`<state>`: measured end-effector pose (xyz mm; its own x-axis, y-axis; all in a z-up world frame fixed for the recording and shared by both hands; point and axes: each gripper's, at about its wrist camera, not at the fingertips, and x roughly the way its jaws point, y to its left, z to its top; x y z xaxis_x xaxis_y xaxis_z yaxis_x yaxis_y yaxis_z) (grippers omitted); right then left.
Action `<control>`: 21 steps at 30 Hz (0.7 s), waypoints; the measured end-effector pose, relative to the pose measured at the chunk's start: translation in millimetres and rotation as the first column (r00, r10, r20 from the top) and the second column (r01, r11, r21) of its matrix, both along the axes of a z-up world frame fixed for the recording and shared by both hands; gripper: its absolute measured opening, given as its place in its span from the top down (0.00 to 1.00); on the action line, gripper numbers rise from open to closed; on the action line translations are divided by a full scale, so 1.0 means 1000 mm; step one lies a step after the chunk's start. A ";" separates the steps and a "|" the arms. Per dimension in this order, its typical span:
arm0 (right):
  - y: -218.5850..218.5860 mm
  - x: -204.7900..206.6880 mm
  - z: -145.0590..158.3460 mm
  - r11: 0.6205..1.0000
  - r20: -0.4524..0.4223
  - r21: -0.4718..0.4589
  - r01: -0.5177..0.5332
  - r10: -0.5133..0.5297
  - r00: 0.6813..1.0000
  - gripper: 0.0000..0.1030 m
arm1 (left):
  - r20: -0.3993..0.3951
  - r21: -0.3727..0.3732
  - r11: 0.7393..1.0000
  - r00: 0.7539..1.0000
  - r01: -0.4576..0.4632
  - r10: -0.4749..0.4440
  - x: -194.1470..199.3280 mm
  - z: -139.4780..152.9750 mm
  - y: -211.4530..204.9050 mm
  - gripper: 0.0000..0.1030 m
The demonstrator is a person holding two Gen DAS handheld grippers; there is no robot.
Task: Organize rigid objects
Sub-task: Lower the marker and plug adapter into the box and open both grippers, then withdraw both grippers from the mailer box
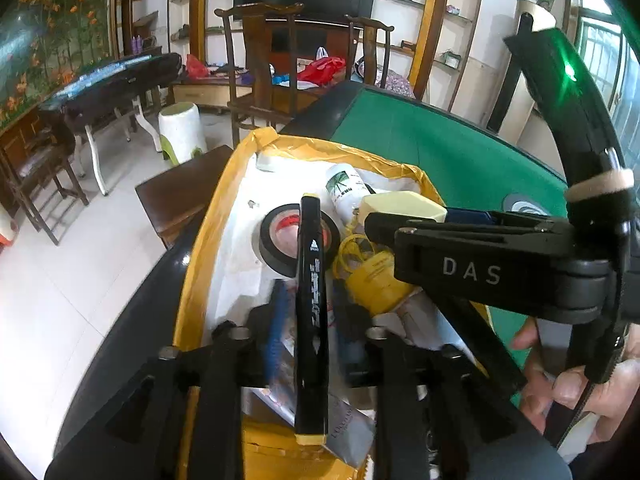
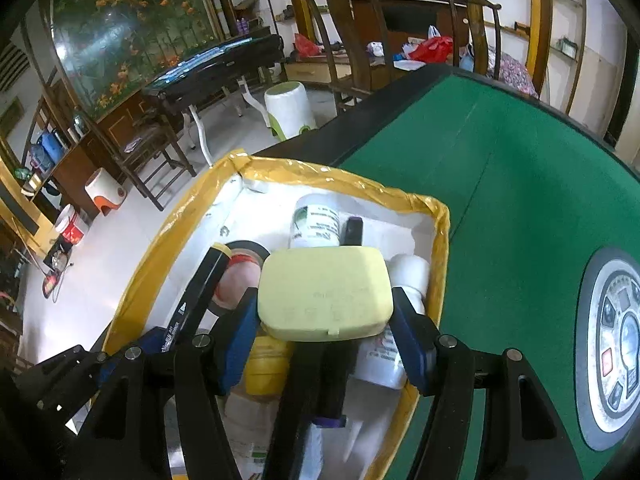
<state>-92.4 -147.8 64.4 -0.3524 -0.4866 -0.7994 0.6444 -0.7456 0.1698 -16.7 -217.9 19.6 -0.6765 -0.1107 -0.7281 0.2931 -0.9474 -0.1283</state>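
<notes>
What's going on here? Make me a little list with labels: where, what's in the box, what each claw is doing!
place: green table in a living room
box: yellow-taped box, white inside
inside the box: black tape roll, white bottle, yellow cap
left claw: open, black marker between its fingers, over the box
right claw: gripping the pale yellow case above the box

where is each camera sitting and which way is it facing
Left wrist: on the left gripper, angled down into the yellow-taped box; black marker between its loose fingers; right gripper and a hand show.
Right wrist: on the right gripper, angled down, gripping a pale yellow case.
Shared: box, marker, case, green table.
</notes>
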 end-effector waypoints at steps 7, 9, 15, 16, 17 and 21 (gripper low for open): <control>0.024 0.013 0.018 0.999 -0.037 -0.035 0.025 -0.026 0.999 0.29 | -0.051 -0.005 1.000 0.999 -0.015 0.015 0.016 0.011 0.007 0.44; 0.030 0.020 0.025 0.999 -0.069 -0.039 0.038 -0.041 0.997 0.26 | -0.082 -0.028 0.999 0.996 -0.029 0.026 0.025 0.015 0.013 0.33; 0.071 0.058 0.048 0.993 -0.222 -0.046 0.109 -0.117 0.968 0.20 | -0.199 -0.078 0.989 0.974 -0.128 0.110 0.056 0.031 0.022 0.19; 0.085 0.069 0.052 0.989 -0.254 -0.061 0.135 -0.146 0.956 0.20 | -0.211 -0.083 0.985 0.969 -0.152 0.132 0.061 0.034 0.022 0.19; 0.093 0.079 0.054 0.986 -0.277 -0.070 0.148 -0.162 0.947 0.20 | -0.220 -0.097 0.981 0.965 -0.167 0.142 0.065 0.038 0.023 0.18; 0.149 0.129 0.062 0.978 -0.338 -0.137 0.161 -0.198 0.920 0.15 | -0.195 -0.266 0.952 0.975 -0.154 0.103 0.076 0.051 0.034 0.16</control>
<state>36.2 1.4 125.9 -0.6884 -0.4627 -0.5585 0.5337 -0.8446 0.0419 58.9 -183.8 70.3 -0.7581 -0.3860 -0.5256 0.4116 -0.9084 0.0735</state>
